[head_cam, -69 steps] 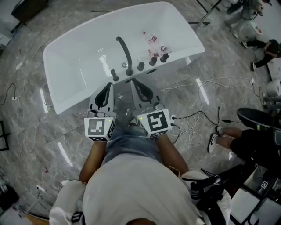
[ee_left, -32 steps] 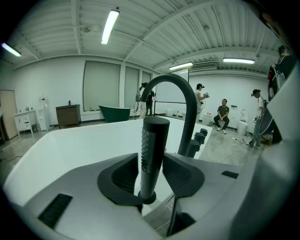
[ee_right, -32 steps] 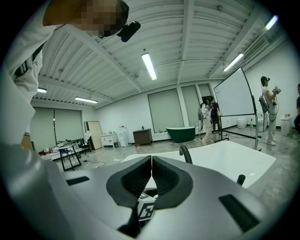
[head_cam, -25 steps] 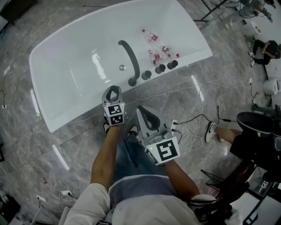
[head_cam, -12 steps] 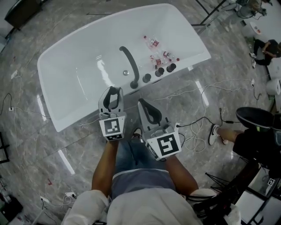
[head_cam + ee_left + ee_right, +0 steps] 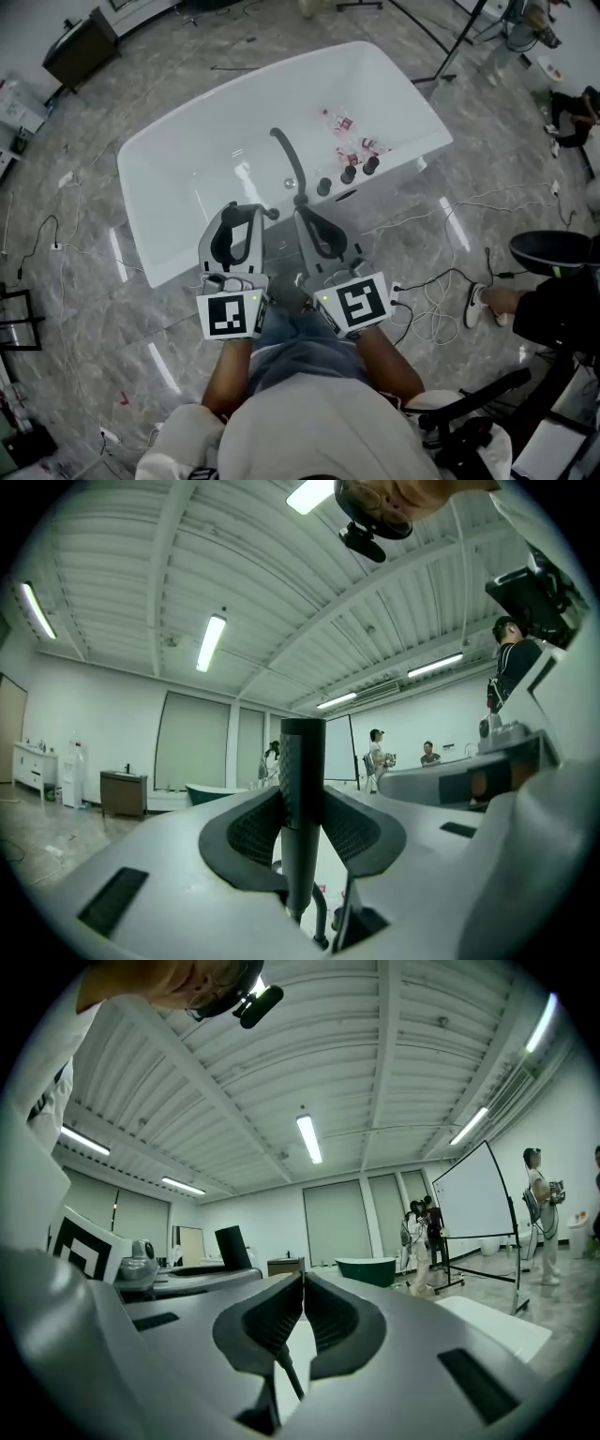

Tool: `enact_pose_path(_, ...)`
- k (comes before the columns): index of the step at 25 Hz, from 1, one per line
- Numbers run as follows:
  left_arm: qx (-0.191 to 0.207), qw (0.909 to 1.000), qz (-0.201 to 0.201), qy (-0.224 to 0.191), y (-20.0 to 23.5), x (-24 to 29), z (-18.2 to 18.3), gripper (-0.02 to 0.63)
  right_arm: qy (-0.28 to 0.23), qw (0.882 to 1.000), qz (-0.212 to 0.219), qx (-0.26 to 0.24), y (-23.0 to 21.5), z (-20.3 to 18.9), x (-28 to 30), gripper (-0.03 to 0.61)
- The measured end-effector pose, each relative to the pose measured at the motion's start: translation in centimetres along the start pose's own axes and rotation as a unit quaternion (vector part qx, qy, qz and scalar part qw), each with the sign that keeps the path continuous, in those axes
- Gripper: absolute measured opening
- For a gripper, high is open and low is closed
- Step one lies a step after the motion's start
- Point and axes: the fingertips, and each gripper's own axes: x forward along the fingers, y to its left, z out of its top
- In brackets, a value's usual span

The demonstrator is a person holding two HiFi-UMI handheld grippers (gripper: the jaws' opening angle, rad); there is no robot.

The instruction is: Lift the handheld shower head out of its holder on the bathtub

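The handheld shower head [image 6: 302, 761] is a dark ribbed stick. It stands upright between the pads of my left gripper [image 6: 302, 808], which is shut on it. Its thin dark hose [image 6: 324, 922] hangs below. In the head view my left gripper [image 6: 241, 210] is held high over the near rim of the white bathtub [image 6: 159, 267], and the shower head's dark end [image 6: 268, 214] pokes out to its right. My right gripper [image 6: 301, 215] hovers beside it. Its jaws [image 6: 302, 1281] meet with nothing seen between the pads.
On the tub's near ledge are a dark curved spout [image 6: 285, 153] and three round dark knobs [image 6: 348, 174]. Several small bottles [image 6: 353, 136] lie inside the tub. Cables [image 6: 427, 291] trail over the marble floor at the right. A seated person's legs [image 6: 544, 314] are at the far right.
Both grippers have risen toward the camera and away from the tub ledge. The left one has carried the shower head up with it. The view has shifted slightly.
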Motion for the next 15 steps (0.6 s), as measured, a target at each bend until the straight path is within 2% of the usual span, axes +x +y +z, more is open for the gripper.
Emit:
enact_pose_path(3,0.008,0.9993,-0.012,-0.035,-3.2,-2.9,5.1,0.147,-0.006,1.000,0.007,-0.005,1.2,2.3,-3.1,0.018)
enact_pose_path(6,0.003,0.9982,-0.032,-0.051,-5.1,-5.1,7.9,0.147,-0.003,1.000,0.006,-0.007,2.6,3.6,-5.1,0.018)
enact_pose_path(9,0.005,0.9992,-0.031,-0.025,-5.1,-7.3,7.5,0.147,0.000,1.000,-0.001,-0.012,4.6,4.4,-6.5,0.018)
enact_pose_path(15,0.000,0.9998,-0.018,-0.014,-5.6,-9.8,6.6,0.147,0.003,1.000,0.015,-0.026,6.7,4.8,-8.7,0.017)
